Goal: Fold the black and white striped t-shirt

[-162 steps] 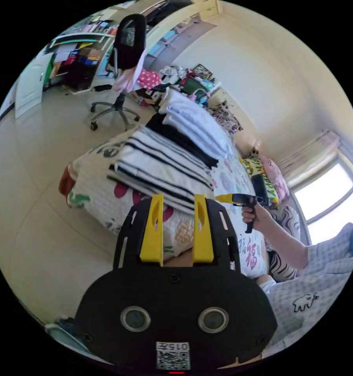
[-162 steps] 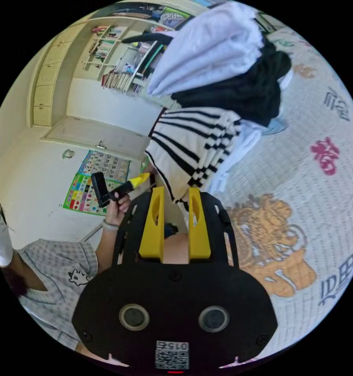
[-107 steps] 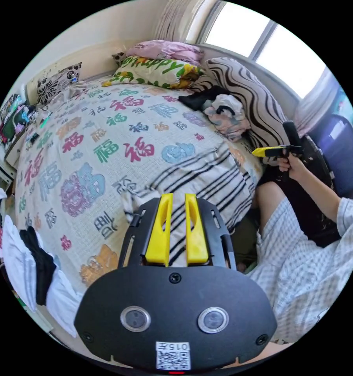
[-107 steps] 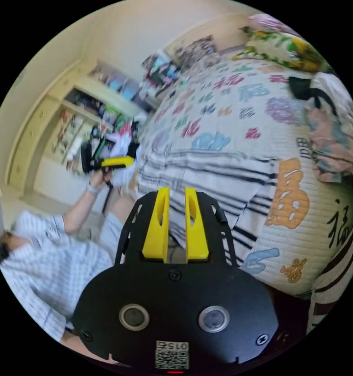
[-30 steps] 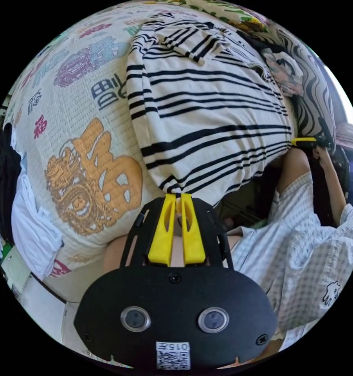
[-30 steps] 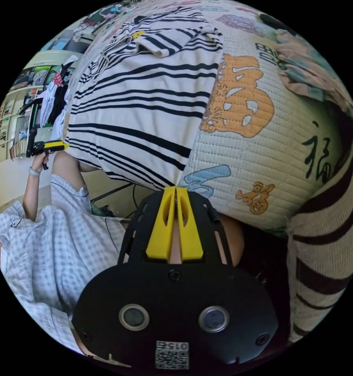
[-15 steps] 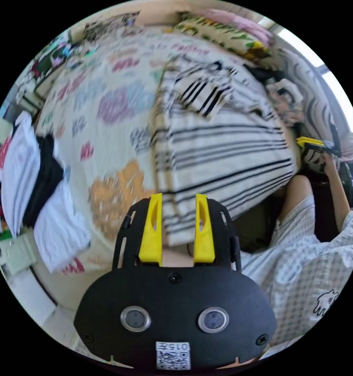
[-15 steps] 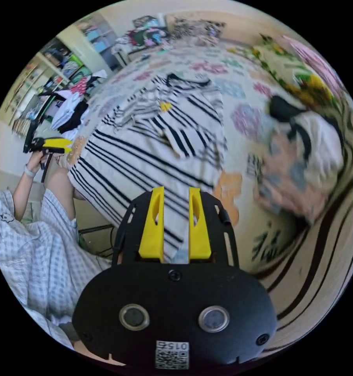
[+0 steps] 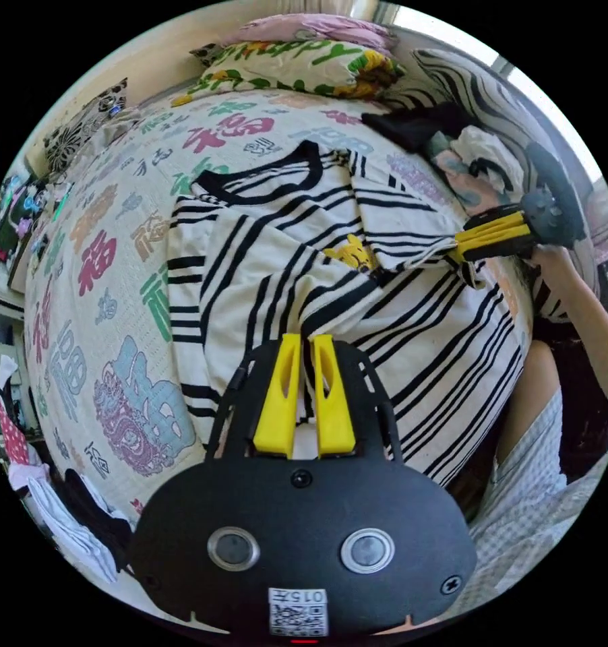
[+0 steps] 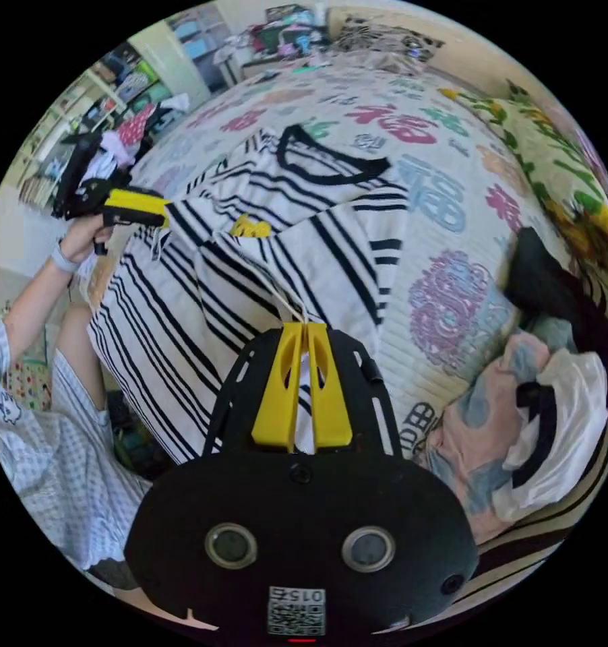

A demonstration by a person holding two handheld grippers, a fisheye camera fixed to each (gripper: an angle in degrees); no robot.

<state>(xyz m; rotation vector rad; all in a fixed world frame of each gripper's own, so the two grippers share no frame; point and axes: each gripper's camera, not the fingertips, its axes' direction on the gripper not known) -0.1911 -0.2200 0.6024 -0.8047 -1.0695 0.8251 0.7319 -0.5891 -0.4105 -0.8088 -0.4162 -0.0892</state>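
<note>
Both grippers — left gripper point(image 9: 302, 340), right gripper point(image 10: 304, 330) — clenched on soft, light t-shirt point(image 9: 412, 350) sleeves — hold by edges.

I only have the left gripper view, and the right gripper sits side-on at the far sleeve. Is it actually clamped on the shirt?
Observer: Yes. In the right gripper view, the right gripper has both jaws pressed together on a raised pinch of the striped t-shirt.
Operator: And how does my left gripper look from that side?
Observer: The left gripper has its yellow tips meeting the striped cloth at the opposite sleeve, with the person's hand behind it.
</note>
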